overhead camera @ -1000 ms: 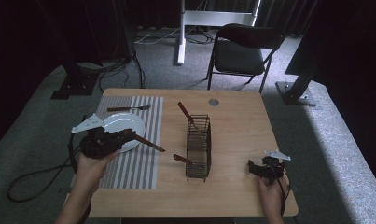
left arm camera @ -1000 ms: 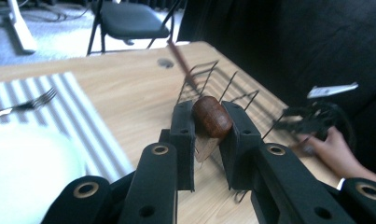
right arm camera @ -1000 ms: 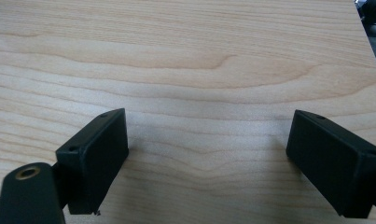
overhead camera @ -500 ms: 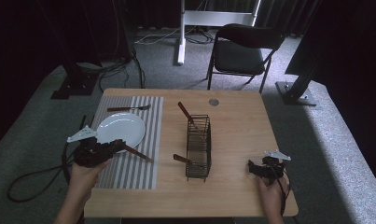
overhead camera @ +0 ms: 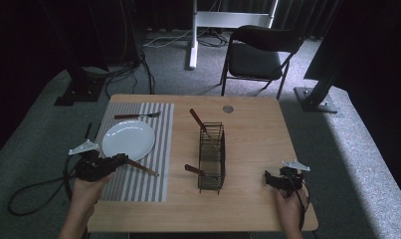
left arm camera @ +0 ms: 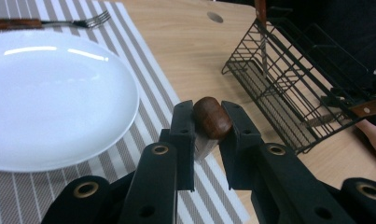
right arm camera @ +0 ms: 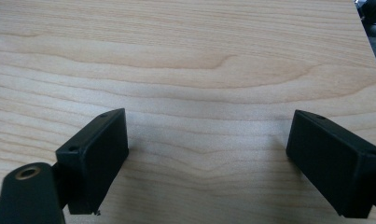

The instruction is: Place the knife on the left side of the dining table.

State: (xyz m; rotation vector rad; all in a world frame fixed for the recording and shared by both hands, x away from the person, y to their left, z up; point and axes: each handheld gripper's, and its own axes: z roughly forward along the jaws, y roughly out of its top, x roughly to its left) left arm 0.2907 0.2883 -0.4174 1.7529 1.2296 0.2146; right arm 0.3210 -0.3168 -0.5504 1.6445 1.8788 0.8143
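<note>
Knife (overhead camera: 141, 167) is the thing in hand: a wooden-handled table knife, clenched by the left gripper (left arm camera: 208, 122), whose jaws press on either side of the rounded brown butt of the handle. In the high view the left gripper (overhead camera: 119, 159) sits at the near left of the table (overhead camera: 257, 129), low over the striped placemat (overhead camera: 153, 144), and the knife juts out of it to the right and slightly toward the person, its long axis close to level and slanting across the stripes, with the tip just beside the mat's right edge. Gripping at the very end of the handle leaves the whole blade free, which I judge suits laying it flat on the mat to the right of the plate (overhead camera: 129, 140); the plate lies just beyond the gripper, apart from the knife. On the far side of the plate a fork (overhead camera: 137, 115) already lies on the mat. Near the table's middle stands a black wire rack (overhead camera: 212, 155) with two more brown-handled utensils poking out of it. The right gripper (overhead camera: 268, 180) rests at the near right corner on bare wood, well apart from everything; its own view shows its jaws standing wide with nothing between them (right arm camera: 206, 158)
</note>
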